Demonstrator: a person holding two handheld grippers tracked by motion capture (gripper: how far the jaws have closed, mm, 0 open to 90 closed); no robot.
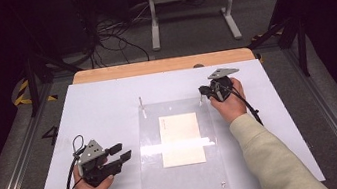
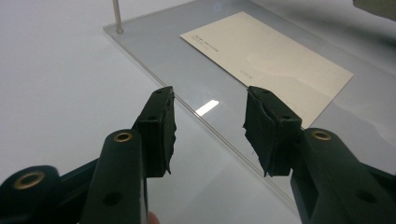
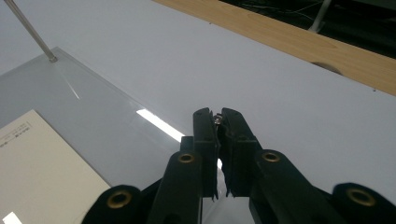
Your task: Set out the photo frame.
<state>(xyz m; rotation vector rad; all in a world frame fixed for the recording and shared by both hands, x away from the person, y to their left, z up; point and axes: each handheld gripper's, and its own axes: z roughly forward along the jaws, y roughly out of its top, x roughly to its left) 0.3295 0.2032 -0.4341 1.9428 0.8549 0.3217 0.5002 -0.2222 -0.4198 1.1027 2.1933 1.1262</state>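
Observation:
A clear acrylic plate [image 1: 153, 177] lies in the middle of the white table, with a cream card [image 1: 181, 138] flat on it. A thin metal pin [image 1: 142, 107] stands upright at the plate's far left corner. My right gripper [image 1: 202, 91] is at the far right corner, and in the right gripper view its jaws [image 3: 218, 116] are shut on the shiny tip of the second pin [image 3: 217, 119]. My left gripper [image 1: 123, 151] rests left of the plate. In the left gripper view it [image 2: 210, 130] stands open above the plate's edge [image 2: 154, 37], nothing between the pads.
A wooden strip [image 1: 162, 65] runs along the white table top's [image 1: 97, 105] far edge. Beyond it on the floor stand a grey metal frame [image 1: 191, 5] and loose cables [image 1: 112, 37]. Bare white surface lies left and right of the plate.

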